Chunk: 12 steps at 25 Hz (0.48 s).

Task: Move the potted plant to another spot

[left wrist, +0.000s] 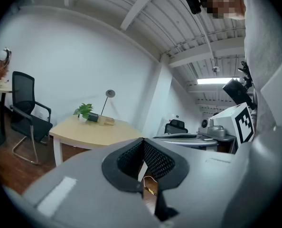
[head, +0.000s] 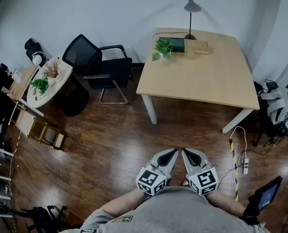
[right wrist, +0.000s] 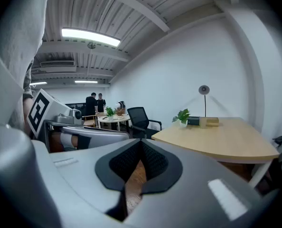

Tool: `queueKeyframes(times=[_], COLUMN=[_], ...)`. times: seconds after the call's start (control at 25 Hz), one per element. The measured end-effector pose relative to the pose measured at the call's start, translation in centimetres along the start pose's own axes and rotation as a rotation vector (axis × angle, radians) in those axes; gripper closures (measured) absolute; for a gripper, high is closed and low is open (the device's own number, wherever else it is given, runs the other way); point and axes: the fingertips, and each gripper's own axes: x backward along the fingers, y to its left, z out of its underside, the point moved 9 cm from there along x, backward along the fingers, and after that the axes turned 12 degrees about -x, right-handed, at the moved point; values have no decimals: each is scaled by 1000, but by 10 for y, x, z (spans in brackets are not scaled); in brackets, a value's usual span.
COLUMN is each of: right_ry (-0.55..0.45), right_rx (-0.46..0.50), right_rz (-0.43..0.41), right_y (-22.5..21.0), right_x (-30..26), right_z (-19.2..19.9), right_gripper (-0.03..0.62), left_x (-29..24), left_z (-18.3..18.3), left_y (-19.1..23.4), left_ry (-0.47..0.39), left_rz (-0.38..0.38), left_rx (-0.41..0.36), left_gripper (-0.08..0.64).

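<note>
A small green potted plant stands at the far left corner of the wooden table, beside a dark box. In the gripper views the potted plant looks small and far off. Both grippers hang close to my body, well short of the table. My left gripper and right gripper point toward the table with tips side by side. Each has its jaws shut with nothing between them, as the left gripper and the right gripper show up close.
A black desk lamp and a tan block sit at the table's far edge. A black office chair stands left of the table. A round side table with two plants is at far left. Cables and a power strip lie on the wooden floor at right.
</note>
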Motion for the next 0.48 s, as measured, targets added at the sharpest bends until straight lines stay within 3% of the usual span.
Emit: queueKeyframes(times=[0.48], right_ry=[-16], right_rx=[-13], right_rz=[49], right_y=[9], right_x=[-43], right_z=[-7], right_gripper=[588], left_x=[5], left_z=[1], left_y=[49], left_ry=[0], left_rz=[17], left_rx=[14], left_gripper=[566])
